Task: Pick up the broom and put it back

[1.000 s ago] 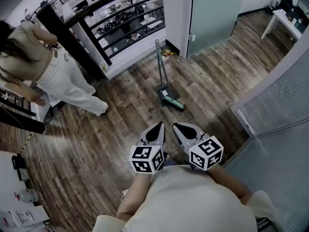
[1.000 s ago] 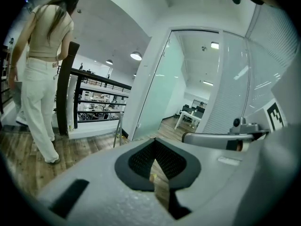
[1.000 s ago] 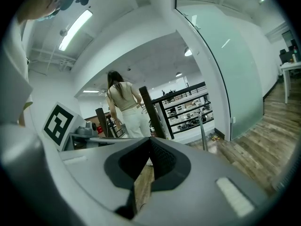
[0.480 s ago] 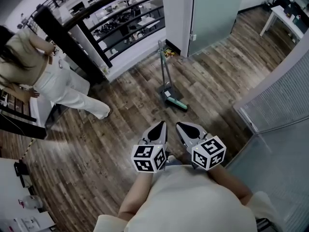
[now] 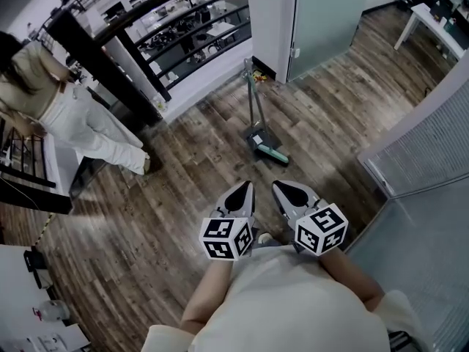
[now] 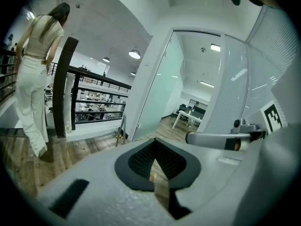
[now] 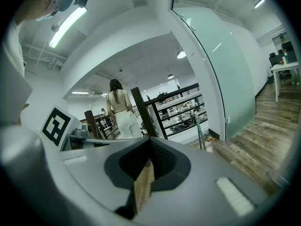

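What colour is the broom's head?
The broom head is teal green; the head view shows it best.

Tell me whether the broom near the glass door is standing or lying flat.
Standing. The grey long-handled broom has its teal head on the brown wooden floor and its pole rising upright.

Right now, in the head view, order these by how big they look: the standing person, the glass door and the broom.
1. Largest, too alike to rank: standing person and glass door.
2. Smallest: broom.
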`<state>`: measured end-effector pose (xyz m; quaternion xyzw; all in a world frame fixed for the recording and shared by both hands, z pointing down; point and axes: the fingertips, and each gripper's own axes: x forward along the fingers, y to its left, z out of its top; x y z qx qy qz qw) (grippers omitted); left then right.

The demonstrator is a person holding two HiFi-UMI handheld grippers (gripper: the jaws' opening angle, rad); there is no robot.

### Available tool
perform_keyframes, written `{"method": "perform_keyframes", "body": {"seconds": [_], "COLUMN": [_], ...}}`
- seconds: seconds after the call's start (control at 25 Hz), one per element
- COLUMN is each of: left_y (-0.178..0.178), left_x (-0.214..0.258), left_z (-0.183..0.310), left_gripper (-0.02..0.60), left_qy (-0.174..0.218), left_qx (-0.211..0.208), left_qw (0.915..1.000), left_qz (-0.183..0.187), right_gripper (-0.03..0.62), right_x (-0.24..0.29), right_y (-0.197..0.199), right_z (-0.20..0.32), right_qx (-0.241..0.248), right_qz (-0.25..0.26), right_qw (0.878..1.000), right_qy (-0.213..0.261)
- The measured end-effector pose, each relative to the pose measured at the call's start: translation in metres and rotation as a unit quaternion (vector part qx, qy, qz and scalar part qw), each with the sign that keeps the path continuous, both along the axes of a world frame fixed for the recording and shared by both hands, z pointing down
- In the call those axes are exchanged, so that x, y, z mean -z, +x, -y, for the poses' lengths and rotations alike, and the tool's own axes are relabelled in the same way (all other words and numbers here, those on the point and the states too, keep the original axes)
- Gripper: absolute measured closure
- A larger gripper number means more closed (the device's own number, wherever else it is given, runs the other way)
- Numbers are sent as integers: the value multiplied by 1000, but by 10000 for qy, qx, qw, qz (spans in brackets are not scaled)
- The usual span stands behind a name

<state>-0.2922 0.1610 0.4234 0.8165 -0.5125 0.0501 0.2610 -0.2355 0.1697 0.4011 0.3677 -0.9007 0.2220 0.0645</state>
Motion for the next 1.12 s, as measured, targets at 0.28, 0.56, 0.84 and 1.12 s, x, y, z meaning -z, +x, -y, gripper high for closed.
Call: {"method": "perform_keyframes", "body": {"seconds": [0.28, 0.56, 0.84, 1.12], "left_y": [1, 5, 6, 18], "left_x": [-5, -6, -4, 4], "left_z": [5, 18, 62, 100], "left_gripper": [577, 577, 577, 577], "left_qy": [-54, -106, -55, -6], "left_qx": [41, 78, 198, 298], "left_qw": [10000, 9999, 9998, 9996], "left_qz": [-69, -77, -16, 18], "right_gripper": [588, 587, 588, 588], "right_x": [-1, 1, 7, 18], "right_y": [7, 7, 3, 8], "right_z": [4, 28, 78, 115], "right_qx": [-58, 26, 207, 428], "right_qz": [-71, -52, 16, 54], "right_qw": [9999, 10000, 9998, 9990], "right_qy": [-43, -23, 52, 144]}}
